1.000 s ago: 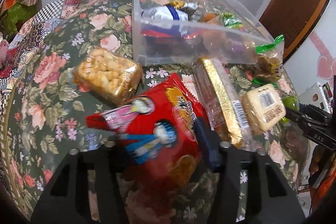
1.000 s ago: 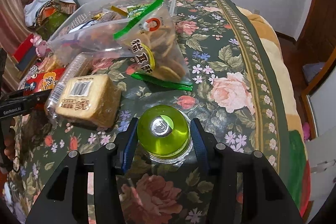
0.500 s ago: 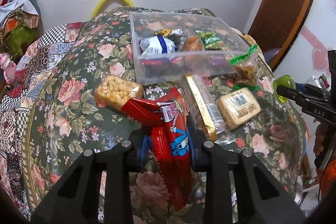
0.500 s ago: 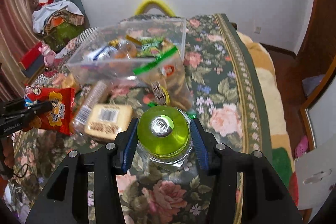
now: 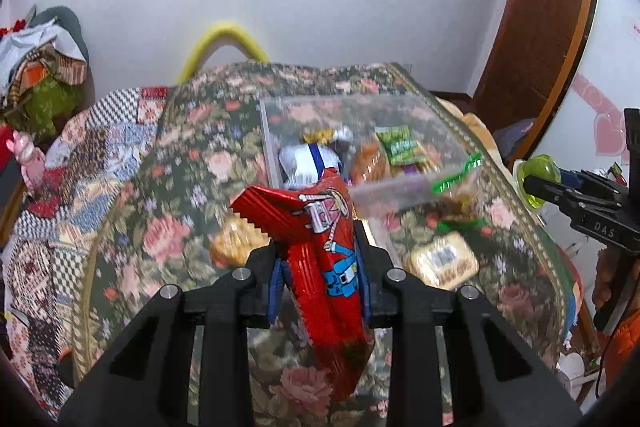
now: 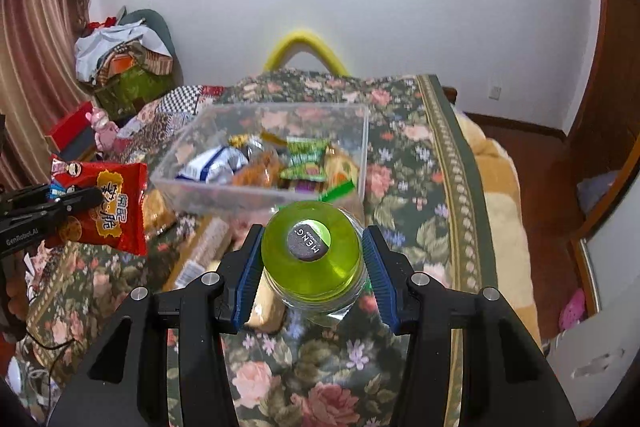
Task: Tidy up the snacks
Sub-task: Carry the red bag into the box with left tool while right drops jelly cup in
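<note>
My left gripper is shut on a red snack bag and holds it in the air in front of the clear plastic bin. The bag also shows at the left of the right wrist view. My right gripper is shut on a green-lidded jar, raised above the table; the jar shows at the right of the left wrist view. The bin holds several wrapped snacks. A yellow cake pack and a puffed snack pack lie on the floral cloth.
A green-sealed cookie bag leans on the bin's right corner. A long biscuit pack lies below the bin. The floral tablecloth drops off at its right edge. A yellow chair back stands behind the table.
Both grippers have risen well above the table with their loads. The red bag was lifted off the cloth and now hangs edge-on; the bin looks farther and lower.
</note>
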